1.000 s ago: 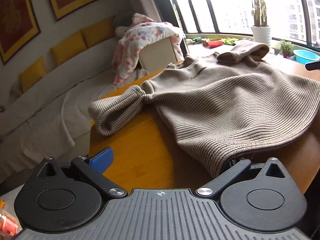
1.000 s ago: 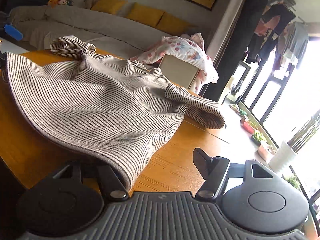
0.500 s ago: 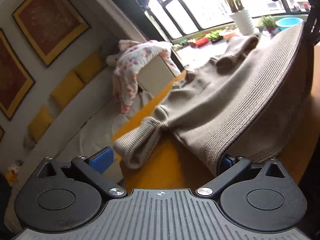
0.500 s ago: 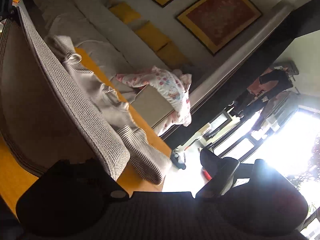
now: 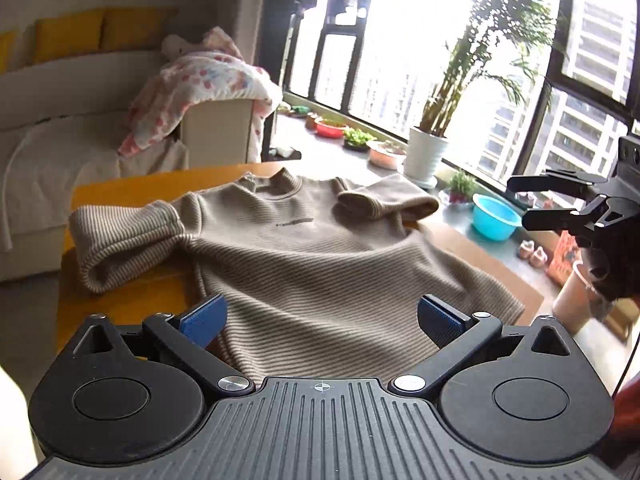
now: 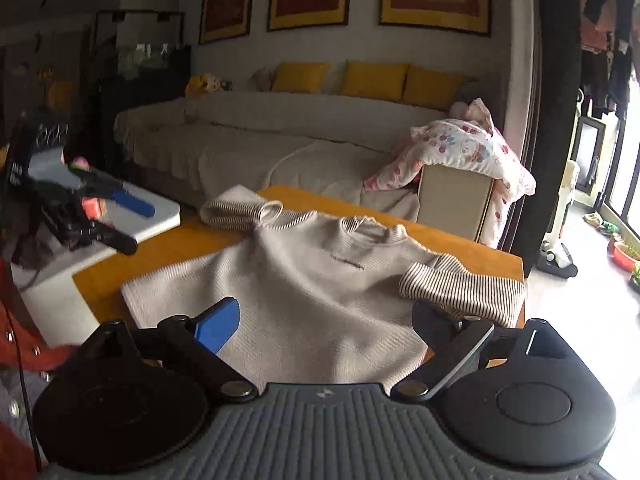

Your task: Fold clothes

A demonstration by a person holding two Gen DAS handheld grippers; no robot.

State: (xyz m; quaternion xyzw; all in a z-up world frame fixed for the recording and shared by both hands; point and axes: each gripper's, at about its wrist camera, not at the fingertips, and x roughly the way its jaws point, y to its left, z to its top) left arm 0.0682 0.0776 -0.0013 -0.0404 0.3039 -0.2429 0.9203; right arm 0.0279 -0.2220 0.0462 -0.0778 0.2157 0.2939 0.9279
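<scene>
Striped sweater spread on the table, both grippers open above its near edge.

The sweater (image 5: 312, 256) lies front up across the table (image 5: 120, 192), collar toward the far edge. The left gripper (image 5: 320, 320) and right gripper (image 6: 324, 320) gape empty; their bodies hide the hem.

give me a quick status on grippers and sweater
Left gripper open, right gripper open, both empty. Striped sweater flat on orange table, sleeves bunched. Nothing in the way.
</scene>
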